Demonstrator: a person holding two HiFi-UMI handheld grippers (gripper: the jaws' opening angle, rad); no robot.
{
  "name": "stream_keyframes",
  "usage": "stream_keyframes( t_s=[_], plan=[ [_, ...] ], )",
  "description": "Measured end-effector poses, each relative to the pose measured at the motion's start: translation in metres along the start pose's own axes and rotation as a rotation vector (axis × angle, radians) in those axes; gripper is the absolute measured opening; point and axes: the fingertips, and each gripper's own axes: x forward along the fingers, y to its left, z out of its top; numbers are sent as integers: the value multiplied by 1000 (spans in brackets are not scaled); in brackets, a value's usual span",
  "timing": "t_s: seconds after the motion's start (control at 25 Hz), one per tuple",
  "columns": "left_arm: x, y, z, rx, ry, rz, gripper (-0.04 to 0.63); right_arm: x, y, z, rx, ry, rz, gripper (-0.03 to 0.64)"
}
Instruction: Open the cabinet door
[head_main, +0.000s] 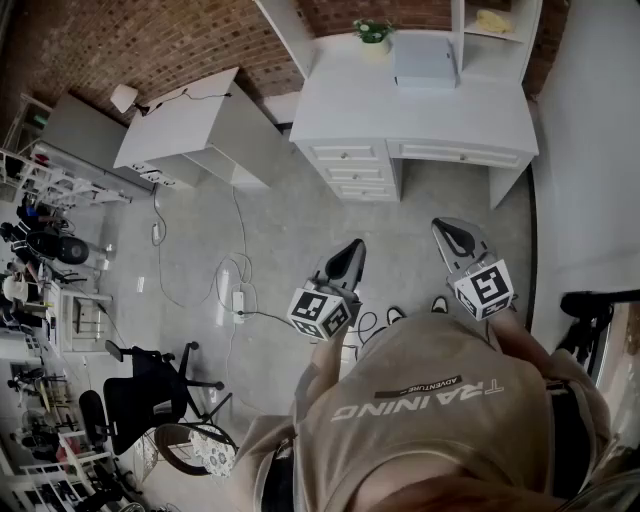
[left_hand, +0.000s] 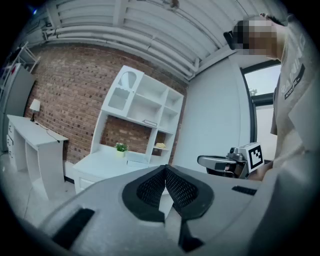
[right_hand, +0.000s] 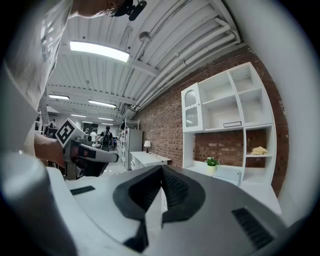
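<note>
Cabinet door (right_hand: 190, 107), white with an arched pane, sits closed at the upper left of the hutch (right_hand: 245, 131), which stands on the white bench (head_main: 420, 115) against the brick wall, well ahead of both tools; the left hand-held gripper (head_main: 352, 248) has its jaws pressed together on nothing; the right hand-held gripper (head_main: 447, 228) is likewise closed and empty, held beside the left one over the grey floor (head_main: 290, 210); a plant (head_main: 373, 32) and a pale box (head_main: 424, 62) rest on the bench; the person's shirt (head_main: 430, 430) reads "TRAINING", with a smaller "ADVENTURE" beside it, both upside down in the head view; each gripper's cube carries square black-and-white markers.
</note>
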Motion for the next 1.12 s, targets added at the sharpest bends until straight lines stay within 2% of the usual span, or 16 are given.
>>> stream_keyframes(
  t_s=[0.2,0.4,0.6,0.72,0.8,0.96,1.12],
  plan=[
    [-12,13,1,-19,21,-23,8,4,15,-6,37,43,-23,14],
    [-14,34,-9,-10,17,-48,8,19,32,-2,49,14,-45,14],
    [-11,35,-9,-62,-5,-77,8,28,40,-16,63,75,-44,14],
    [-17,51,-15,-116,-10,-78,8,50,40,-22,78,98,-35,14],
    [-13,64,-16,-145,3,-61,8,70,31,-10,115,60,-29,14],
    [9,78,2,-120,8,-49,8,101,3,22,156,-66,-47,14],
    [43,83,15,-67,28,-57,8,109,-24,10,186,-52,-27,14]
  ],
)
